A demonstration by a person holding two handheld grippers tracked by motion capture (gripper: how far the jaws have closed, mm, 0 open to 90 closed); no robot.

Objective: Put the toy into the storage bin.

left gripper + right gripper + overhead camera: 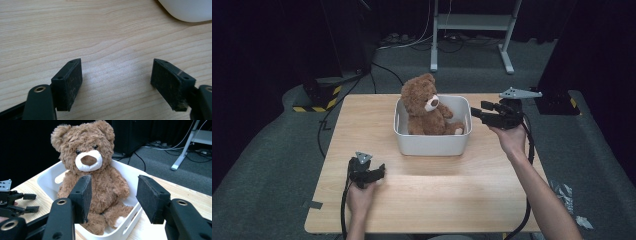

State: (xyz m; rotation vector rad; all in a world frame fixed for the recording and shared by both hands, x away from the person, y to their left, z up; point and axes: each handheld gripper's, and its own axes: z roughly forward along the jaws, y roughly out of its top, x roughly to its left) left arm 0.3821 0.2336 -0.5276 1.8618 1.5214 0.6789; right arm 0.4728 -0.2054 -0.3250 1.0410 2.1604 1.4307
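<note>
While both tongs stand apart and hold nothing, the stock reads as follows. Item one: brown teddy bear (424,106), seated upright in a white tub (432,143), just ahead of the right tongs (477,113), which hang near the tub's right rim and point at the bear; seen along these tongs (112,197), the bear (92,180) sits beyond the gap between the pads, untouched. Item two: white tub (125,230), on the wooden bench (362,125), well ahead and to the right of the left tongs (380,171). Item three: left tongs (116,82), low over bare bench (100,37), jaws wide, a corner of the tub (187,10) beyond them at the upper right
</note>
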